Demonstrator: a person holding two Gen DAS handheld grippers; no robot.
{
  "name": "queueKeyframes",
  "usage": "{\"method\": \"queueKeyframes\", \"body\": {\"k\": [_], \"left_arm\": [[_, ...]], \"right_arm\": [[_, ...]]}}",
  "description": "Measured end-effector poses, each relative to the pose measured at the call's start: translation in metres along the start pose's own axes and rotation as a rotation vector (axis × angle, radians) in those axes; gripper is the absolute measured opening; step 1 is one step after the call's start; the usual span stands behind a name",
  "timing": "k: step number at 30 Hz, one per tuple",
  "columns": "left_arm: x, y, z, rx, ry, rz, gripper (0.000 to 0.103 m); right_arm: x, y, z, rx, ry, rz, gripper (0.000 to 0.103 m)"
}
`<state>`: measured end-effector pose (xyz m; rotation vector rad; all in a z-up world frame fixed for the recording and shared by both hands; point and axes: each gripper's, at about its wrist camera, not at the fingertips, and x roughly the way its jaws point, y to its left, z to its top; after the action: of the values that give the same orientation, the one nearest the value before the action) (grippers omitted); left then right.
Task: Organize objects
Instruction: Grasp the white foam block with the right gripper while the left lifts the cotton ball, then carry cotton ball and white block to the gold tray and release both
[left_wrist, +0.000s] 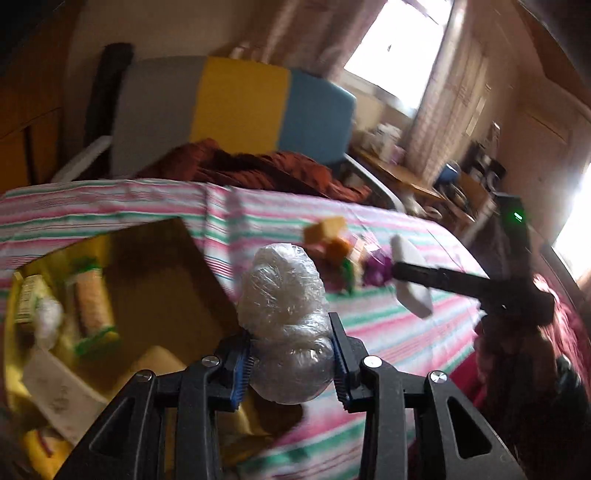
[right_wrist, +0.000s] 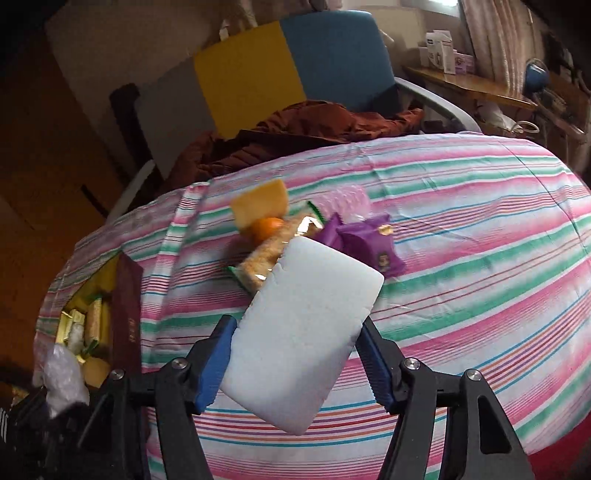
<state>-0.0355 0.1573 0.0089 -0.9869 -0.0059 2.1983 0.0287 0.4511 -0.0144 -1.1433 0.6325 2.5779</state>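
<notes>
2 grippers: left gripper (left_wrist: 291, 363) holds 1 plastic-wrapped bundle (left_wrist: 284, 314), right gripper (right_wrist: 295, 363) holds 1 white sponge (right_wrist: 303, 328).

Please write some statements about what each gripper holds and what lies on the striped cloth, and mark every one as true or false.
1. The left gripper is shut on a clear plastic-wrapped bundle. True.
2. The right gripper is empty. False: it holds a white foam block between its pads.
3. An orange fruit lies in the pile on the striped cloth. True.
4. The purple packet is inside the box. False: it lies on the striped cloth, beside the pile.
5. The box on the left is empty. False: it already contains several packets.
</notes>
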Motion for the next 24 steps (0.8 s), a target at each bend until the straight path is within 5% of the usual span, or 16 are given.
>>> {"method": "queueKeyframes", "body": {"k": [6, 13, 20, 24], "left_arm": [[-0.024, 0.074, 0.011, -0.152, -0.048, 0.129, 0.036], [-0.031, 0.125, 0.009, -0.251, -0.055, 0.166, 0.038], [-0.012, 0.155, 0.0, -0.354, 0.025, 0.16, 0.045], [-0.023, 0.155, -0.01, -0.343, -0.002, 0.209, 0.046]], "right_arm": [[0.0, 0.098, 0.007, -0.176, -0.015, 0.136, 0.067], [0.034, 0.196, 0.001, -0.3, 0.037, 0.254, 0.069], [0.073, 0.244, -0.013, -0.35, 0.116, 0.265, 0.076], [0.083, 0.238, -0.019, -0.298, 0.138, 0.258, 0.098]]}}
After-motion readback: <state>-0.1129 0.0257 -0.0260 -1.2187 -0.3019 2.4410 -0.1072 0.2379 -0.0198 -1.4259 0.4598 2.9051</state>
